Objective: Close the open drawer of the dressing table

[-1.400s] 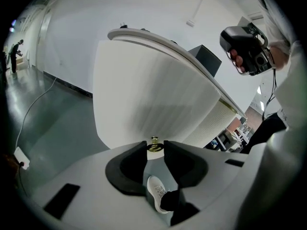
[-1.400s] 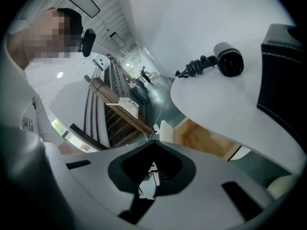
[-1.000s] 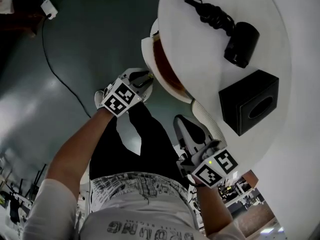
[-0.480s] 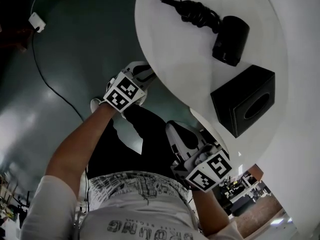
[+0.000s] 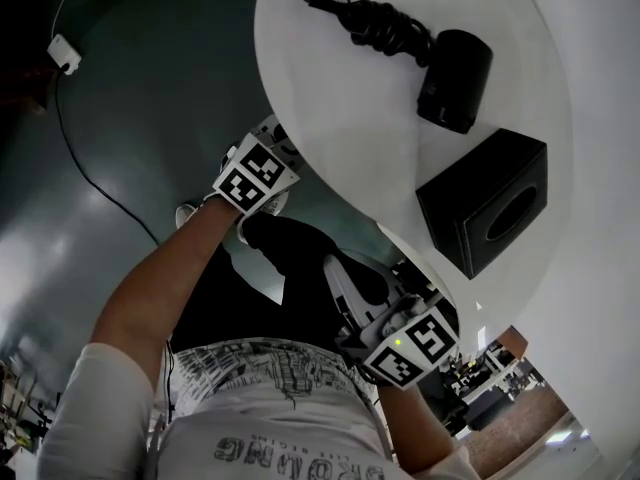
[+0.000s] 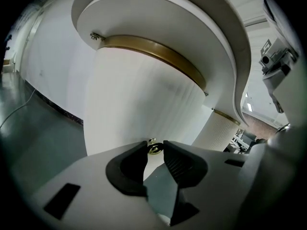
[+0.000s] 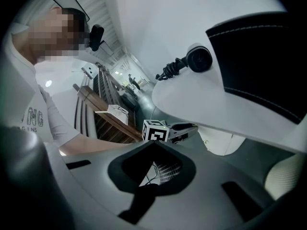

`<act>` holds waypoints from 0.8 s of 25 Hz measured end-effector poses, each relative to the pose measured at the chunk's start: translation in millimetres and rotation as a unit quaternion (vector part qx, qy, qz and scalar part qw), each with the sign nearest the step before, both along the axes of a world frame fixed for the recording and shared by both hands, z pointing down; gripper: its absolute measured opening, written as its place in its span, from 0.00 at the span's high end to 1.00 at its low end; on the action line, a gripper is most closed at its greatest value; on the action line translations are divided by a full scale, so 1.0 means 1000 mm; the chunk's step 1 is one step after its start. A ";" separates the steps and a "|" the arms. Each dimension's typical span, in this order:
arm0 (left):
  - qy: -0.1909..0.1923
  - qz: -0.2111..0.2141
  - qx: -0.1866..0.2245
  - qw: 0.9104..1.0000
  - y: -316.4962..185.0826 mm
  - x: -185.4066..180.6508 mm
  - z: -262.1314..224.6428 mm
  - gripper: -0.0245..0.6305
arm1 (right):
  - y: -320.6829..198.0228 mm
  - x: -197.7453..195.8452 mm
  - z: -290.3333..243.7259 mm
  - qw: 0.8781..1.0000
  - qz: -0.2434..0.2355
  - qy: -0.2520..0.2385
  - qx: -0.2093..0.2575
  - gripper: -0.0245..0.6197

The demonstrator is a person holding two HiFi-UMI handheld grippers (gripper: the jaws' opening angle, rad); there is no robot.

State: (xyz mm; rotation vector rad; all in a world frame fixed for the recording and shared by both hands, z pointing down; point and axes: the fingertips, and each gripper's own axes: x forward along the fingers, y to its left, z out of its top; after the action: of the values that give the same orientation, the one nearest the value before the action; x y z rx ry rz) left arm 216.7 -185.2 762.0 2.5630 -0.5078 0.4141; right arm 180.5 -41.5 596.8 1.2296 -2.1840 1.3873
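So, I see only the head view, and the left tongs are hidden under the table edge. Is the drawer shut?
Observer: In the left gripper view the ribbed white drawer front sits tucked under the tabletop; it looks shut.
Operator: What is at the tongs?
Observer: A small gold knob sits between the left gripper's tong tips; I cannot tell whether they pinch it.
Operator: And the other hand?
Observer: Its own view shows the right gripper with tongs together and nothing between them.
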 end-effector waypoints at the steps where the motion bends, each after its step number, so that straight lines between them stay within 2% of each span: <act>1: 0.000 0.001 -0.001 1.000 0.000 0.000 0.001 0.78 | -0.001 0.000 0.001 1.000 0.000 0.001 0.001 0.95; 9: -0.003 0.003 -0.006 1.000 -0.004 0.001 0.005 0.78 | -0.013 0.005 -0.003 1.000 0.007 0.007 0.014 0.95; 13: -0.012 -0.006 -0.012 1.000 -0.003 -0.005 0.002 0.74 | -0.017 0.004 -0.010 1.000 0.003 0.005 0.023 0.95; 16: -0.024 -0.008 -0.012 1.000 0.007 -0.016 -0.003 0.74 | -0.018 0.007 -0.016 0.999 -0.002 0.004 0.032 0.95; 20: -0.037 -0.019 -0.013 0.999 0.021 -0.049 -0.018 0.74 | -0.025 0.004 -0.032 0.999 -0.004 0.005 0.053 0.95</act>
State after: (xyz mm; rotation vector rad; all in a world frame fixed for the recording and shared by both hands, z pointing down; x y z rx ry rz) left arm 168.0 -164.2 744.3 2.5163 -0.5724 0.5010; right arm 184.3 -66.1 564.6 1.2599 -2.2785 1.2758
